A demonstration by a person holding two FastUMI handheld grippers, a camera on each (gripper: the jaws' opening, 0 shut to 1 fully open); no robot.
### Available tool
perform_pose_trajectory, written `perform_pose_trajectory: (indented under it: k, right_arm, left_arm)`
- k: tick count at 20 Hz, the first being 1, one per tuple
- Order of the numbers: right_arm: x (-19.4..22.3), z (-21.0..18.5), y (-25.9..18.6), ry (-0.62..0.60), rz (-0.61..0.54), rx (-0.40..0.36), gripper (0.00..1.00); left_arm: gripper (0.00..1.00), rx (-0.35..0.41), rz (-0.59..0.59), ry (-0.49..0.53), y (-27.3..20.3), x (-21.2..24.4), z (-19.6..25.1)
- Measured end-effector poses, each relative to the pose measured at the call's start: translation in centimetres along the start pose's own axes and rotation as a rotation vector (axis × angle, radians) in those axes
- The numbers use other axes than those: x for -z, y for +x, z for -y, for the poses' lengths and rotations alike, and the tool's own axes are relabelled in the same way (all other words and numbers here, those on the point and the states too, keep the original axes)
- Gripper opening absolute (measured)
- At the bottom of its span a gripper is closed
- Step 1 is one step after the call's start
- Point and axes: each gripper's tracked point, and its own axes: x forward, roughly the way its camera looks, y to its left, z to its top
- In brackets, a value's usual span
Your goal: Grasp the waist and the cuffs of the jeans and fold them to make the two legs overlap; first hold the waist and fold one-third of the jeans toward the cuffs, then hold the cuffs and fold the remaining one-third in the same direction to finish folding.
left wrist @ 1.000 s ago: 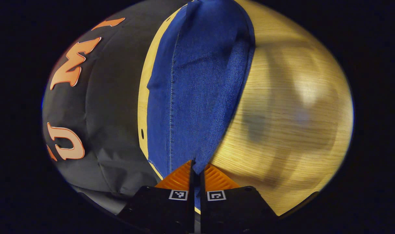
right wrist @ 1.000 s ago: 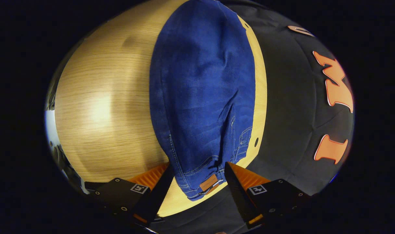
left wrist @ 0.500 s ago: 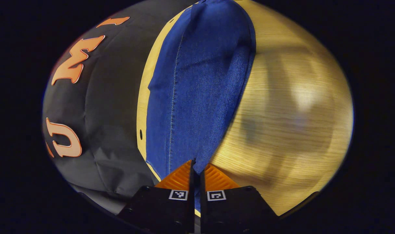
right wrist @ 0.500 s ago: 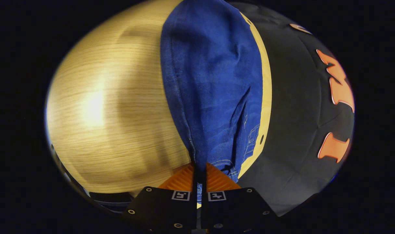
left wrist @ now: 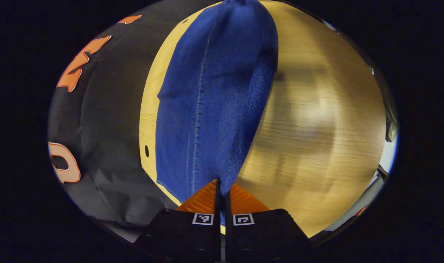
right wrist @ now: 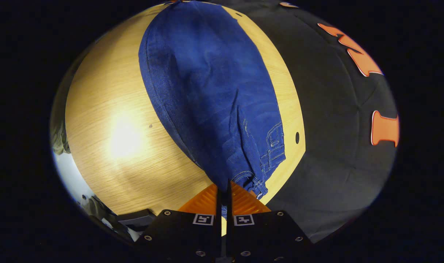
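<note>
Blue jeans (left wrist: 214,98) stretch along the far side of the wooden tabletop (left wrist: 317,128) beside the black cloth wall (left wrist: 108,120), with the left tool (left wrist: 221,190) clenched on the cuff end and the right tool (right wrist: 224,190) clenched on the waist (right wrist: 258,164) at the other end.

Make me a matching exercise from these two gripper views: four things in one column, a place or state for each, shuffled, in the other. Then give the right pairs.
Things
1. left gripper
2. right gripper
3. jeans
4. table

Places or states
A. light wood, lying under the denim
B. shut on the plain hemmed end, with no pockets
C. blue, stretched out along the tabletop
D. shut on the end with waistband and pocket stitching

Pairs: 1-B, 2-D, 3-C, 4-A
</note>
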Motion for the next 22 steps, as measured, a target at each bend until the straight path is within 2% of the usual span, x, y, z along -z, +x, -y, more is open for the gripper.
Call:
perform_pose_trajectory:
  k: [4, 9, 13, 16, 20, 22]
  right_arm:
    - [-0.5, 2.7, -1.7, 0.086, 0.006, -0.031, 0.06]
    - [-2.3, 7.5, -2.4, 0.136, 0.017, -0.068, 0.06]
    - [-3.7, 10.6, -0.9, 0.146, 0.008, -0.136, 0.06]
    - [-5.0, 13.0, 1.6, 0.139, -0.007, -0.197, 0.06]
    - [-6.5, 15.1, 5.7, 0.201, -0.033, -0.243, 0.04]
    - [-7.0, 15.2, 8.1, 0.221, -0.045, -0.274, 0.04]
  left_arm:
    - [0.04, 0.086, 0.012, 0.01, -3.4, 0.8, -3.2]
    - [0.04, 0.2, 0.027, -0.019, -3.8, 1.3, -9.5]
    - [0.04, 0.303, 0.024, 0.036, -0.8, 1.2, -12.9]
    - [0.04, 0.354, 0.008, 0.095, 1.6, 1.8, -16.0]
    - [0.04, 0.392, -0.017, 0.13, 5.8, 0.8, -19.9]
    - [0.04, 0.387, -0.029, 0.179, 8.2, 0.6, -22.3]
